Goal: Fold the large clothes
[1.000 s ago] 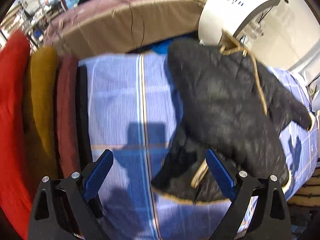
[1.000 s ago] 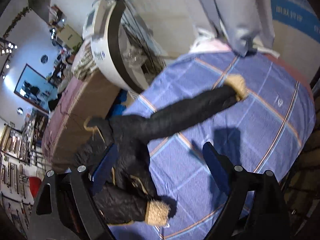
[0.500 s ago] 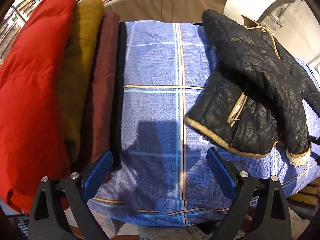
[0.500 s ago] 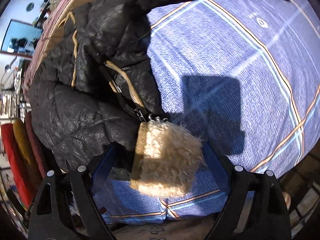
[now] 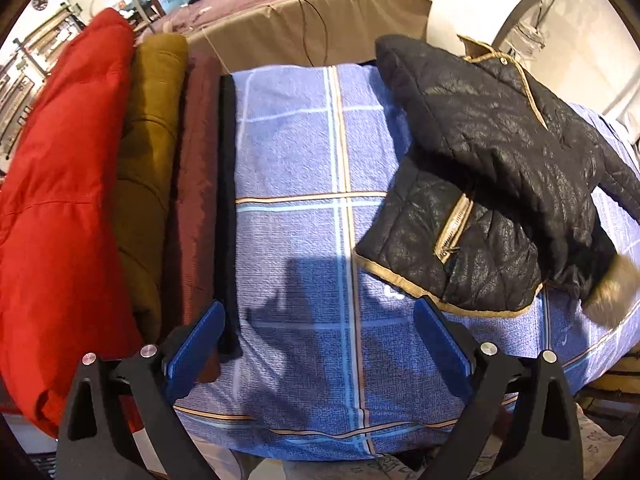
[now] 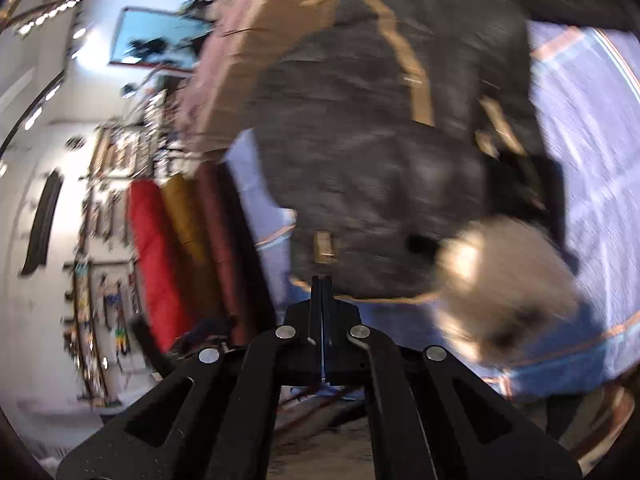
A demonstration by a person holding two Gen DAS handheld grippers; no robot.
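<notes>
A black quilted jacket (image 5: 492,168) with tan trim and a furry cuff (image 5: 612,296) lies on the blue checked bed cover (image 5: 312,208), right of centre. My left gripper (image 5: 320,340) is open and empty above the cover's near edge, left of the jacket's hem. In the blurred right wrist view the jacket (image 6: 380,140) fills the top, with the furry cuff (image 6: 500,292) at lower right. My right gripper (image 6: 322,280) is shut, its tips at the jacket's tan bottom hem; the blur hides whether it pinches the hem.
Folded clothes are stacked along the left of the bed: red (image 5: 60,200), mustard (image 5: 148,160), maroon (image 5: 196,200) and black (image 5: 226,200). A white machine (image 5: 492,0) and a brown covered bed (image 5: 320,16) stand behind. The bed's front edge lies just past my left gripper.
My right gripper has closed from open and swung left, from the furry cuff to the jacket's bottom hem. The left gripper's view held nearly steady, drawing slightly nearer the cover.
</notes>
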